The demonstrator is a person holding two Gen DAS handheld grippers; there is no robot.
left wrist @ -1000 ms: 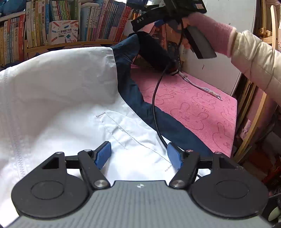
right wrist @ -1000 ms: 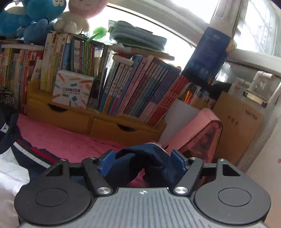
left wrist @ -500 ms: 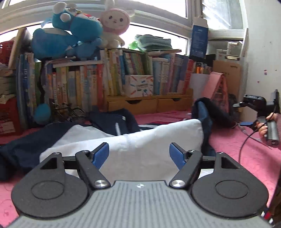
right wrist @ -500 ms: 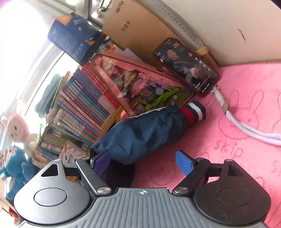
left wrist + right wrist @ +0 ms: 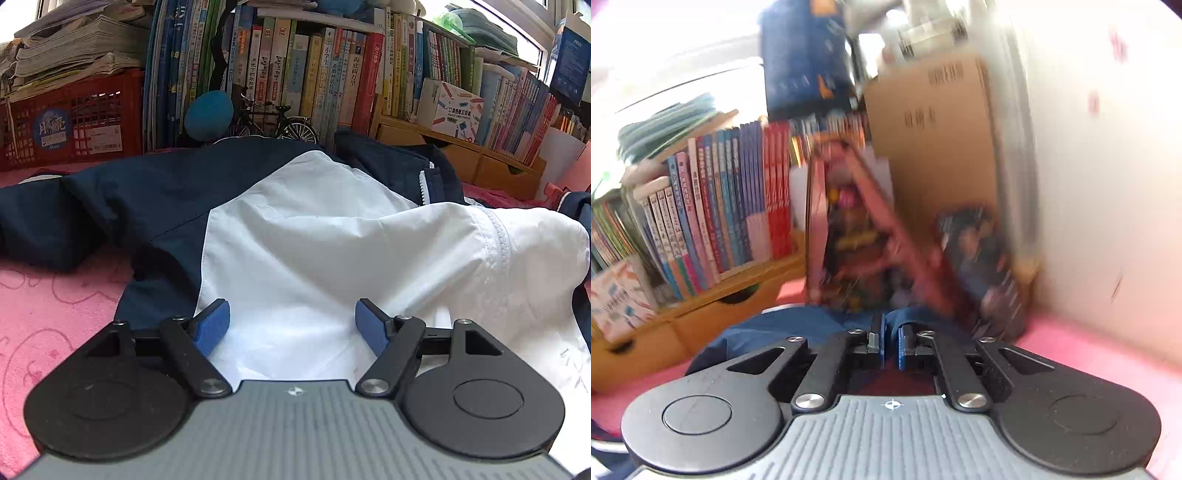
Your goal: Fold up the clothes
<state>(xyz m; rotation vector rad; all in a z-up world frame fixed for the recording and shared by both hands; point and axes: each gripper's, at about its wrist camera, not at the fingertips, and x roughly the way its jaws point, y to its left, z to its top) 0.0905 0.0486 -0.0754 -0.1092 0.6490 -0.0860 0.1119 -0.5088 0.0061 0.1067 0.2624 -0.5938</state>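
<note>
Surface: pink towel-like cover point(image 5: 55, 306) with faint line-drawn animal motifs, spread over the whole work area; also seen in the right wrist view point(image 5: 1100, 354).

Lying on it, left wrist view: navy-and-white jacket point(image 5: 332, 240), spread across the centre, one navy sleeve point(image 5: 55, 221) running out to 9 o'clock. At 10 o'clock, red plastic crate point(image 5: 74, 125) with papers stacked on top. At 12 o'clock, small model bicycle point(image 5: 277, 123) and a blue ball-like object point(image 5: 208, 112), both in front of upright books point(image 5: 295, 74). At 2 o'clock, low wooden drawer unit point(image 5: 480, 162).

Right wrist view, blurred: navy fabric on the cover at centre.
</note>
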